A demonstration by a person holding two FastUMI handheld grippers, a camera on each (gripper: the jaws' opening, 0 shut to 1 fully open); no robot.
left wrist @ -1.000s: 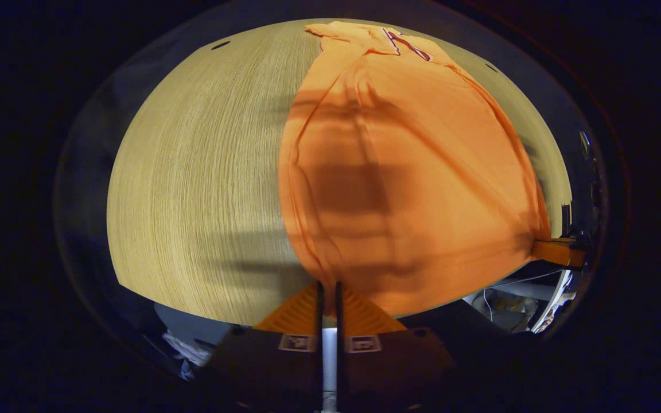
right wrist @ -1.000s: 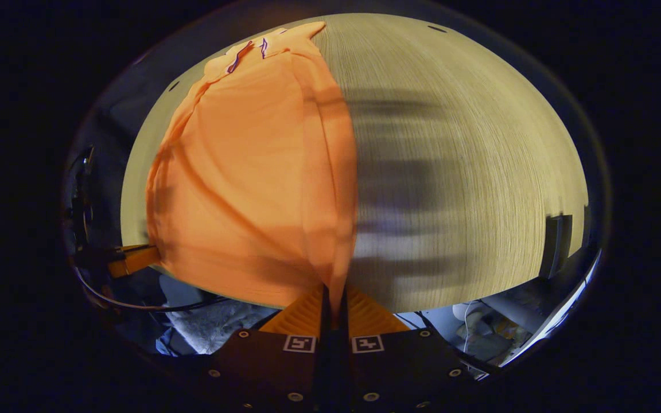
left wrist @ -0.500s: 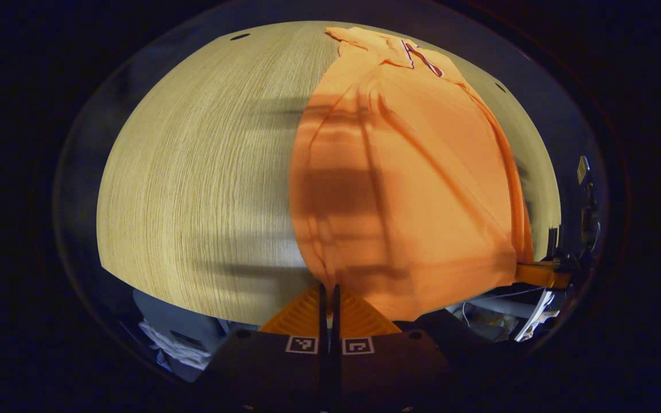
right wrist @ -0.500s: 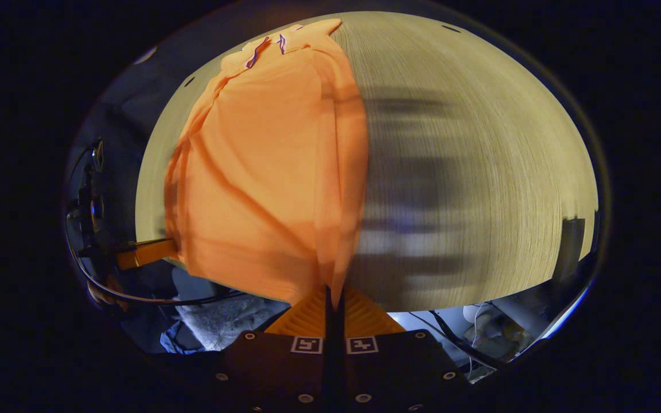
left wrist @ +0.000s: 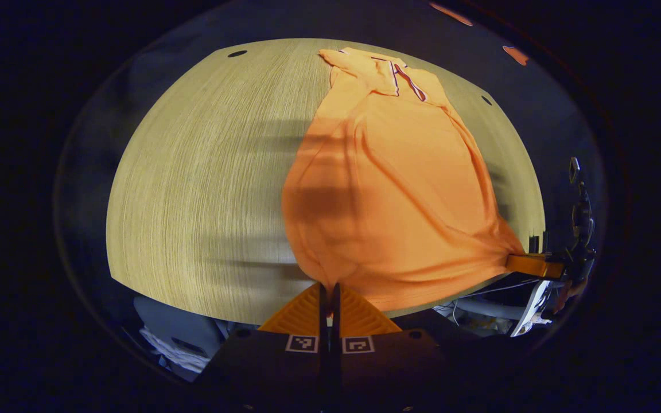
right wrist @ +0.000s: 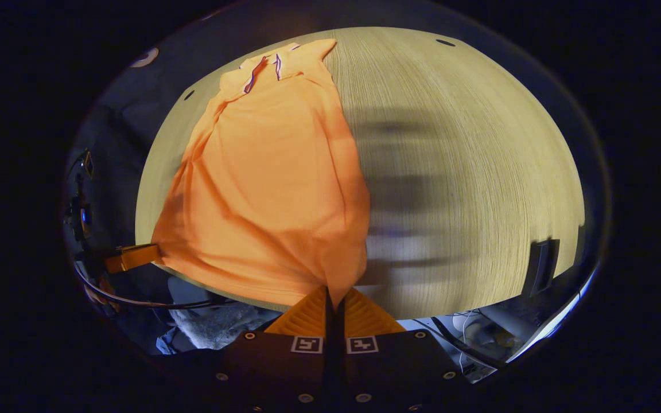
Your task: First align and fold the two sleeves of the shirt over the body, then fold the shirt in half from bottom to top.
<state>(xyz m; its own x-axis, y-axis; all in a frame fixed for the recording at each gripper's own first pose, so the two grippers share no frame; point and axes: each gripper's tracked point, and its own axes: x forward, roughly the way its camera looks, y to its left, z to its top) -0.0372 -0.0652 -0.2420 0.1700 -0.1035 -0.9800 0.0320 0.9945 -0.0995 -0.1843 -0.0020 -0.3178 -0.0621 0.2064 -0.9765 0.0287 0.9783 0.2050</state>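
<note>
An orange polo shirt (left wrist: 393, 189) (right wrist: 273, 189) lies lengthwise on the wooden table, its collar (left wrist: 391, 71) (right wrist: 267, 63) at the far end and the sleeves folded in over the body. My left gripper (left wrist: 329, 287) is shut on the hem's left corner, and my right gripper (right wrist: 333, 292) is shut on the hem's right corner. The hem is lifted off the table near the front edge and sags between the two grippers. In the left gripper view the right gripper (left wrist: 531, 265) shows at the far right; in the right gripper view the left gripper (right wrist: 132, 257) shows at the far left.
The light wooden table (left wrist: 204, 172) (right wrist: 468, 172) stretches bare beside the shirt. Small dark holes (left wrist: 237, 54) (right wrist: 444, 42) mark its far corners. Cables and pale cloth (right wrist: 210, 324) lie below the front edge. A dark block (right wrist: 540, 258) stands at the table's right edge.
Both grippers have risen with the hem corners, so the table looks smaller and farther below. The lower shirt has lifted and gathered into folds between them; the collar end has stayed on the table.
</note>
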